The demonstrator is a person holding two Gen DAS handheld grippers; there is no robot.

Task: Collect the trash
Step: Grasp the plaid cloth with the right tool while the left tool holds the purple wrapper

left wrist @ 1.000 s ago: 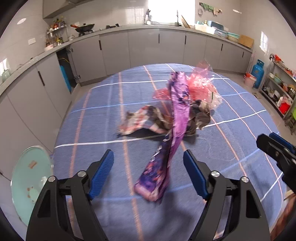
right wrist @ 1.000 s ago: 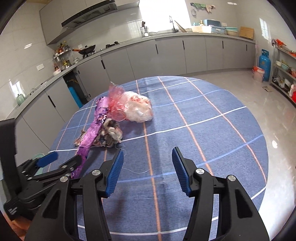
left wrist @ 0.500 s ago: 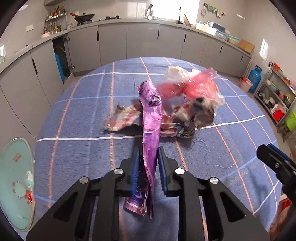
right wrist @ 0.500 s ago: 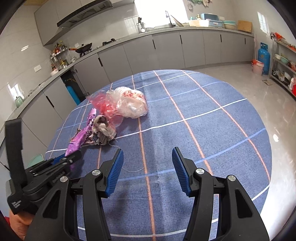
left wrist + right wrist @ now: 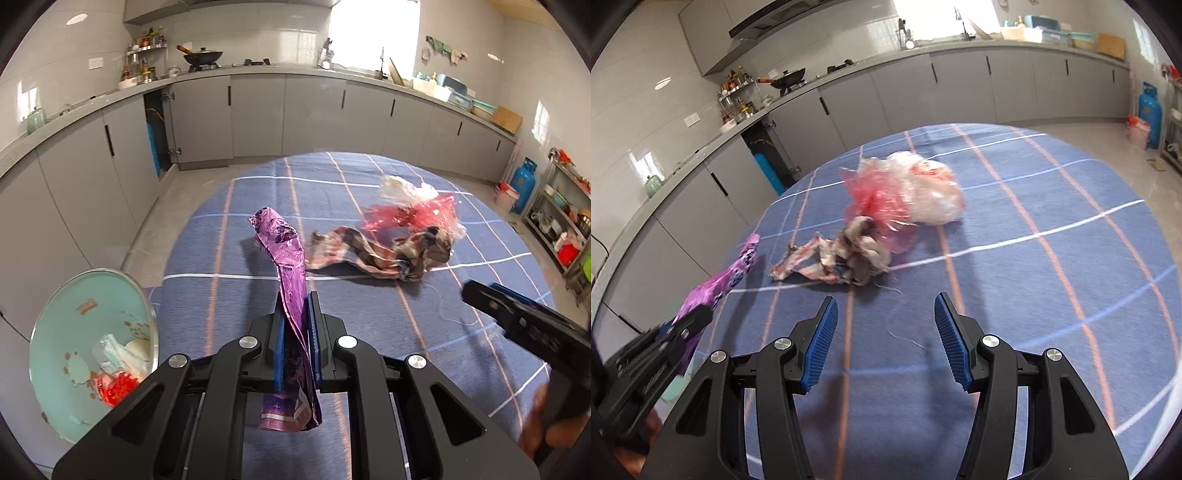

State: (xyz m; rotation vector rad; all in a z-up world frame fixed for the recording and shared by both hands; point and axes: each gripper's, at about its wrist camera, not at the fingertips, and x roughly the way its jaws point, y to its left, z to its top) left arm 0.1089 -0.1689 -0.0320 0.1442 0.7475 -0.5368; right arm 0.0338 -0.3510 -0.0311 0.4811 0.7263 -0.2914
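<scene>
Left tongs [image 5: 295, 345] clamped tight on a purple wrapper [image 5: 284, 251], which stands up out of the pads, lifted off the desk [image 5: 369, 332], its lower end hanging below. Right tongs [image 5: 884, 341] spread wide and empty above the blue checked cloth, near a crumpled rag [image 5: 849, 254]; touching the rag's far side, a red and clear plastic bag [image 5: 908, 195]. Off the desk's left edge sits a teal bin [image 5: 55, 354] with scraps in it.

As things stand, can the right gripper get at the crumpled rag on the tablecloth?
Probably yes. The right gripper has its jaws open and empty, and the crumpled rag lies just ahead of it with only bare tablecloth between. The left gripper, off to the side, holds the purple wrapper.
</scene>
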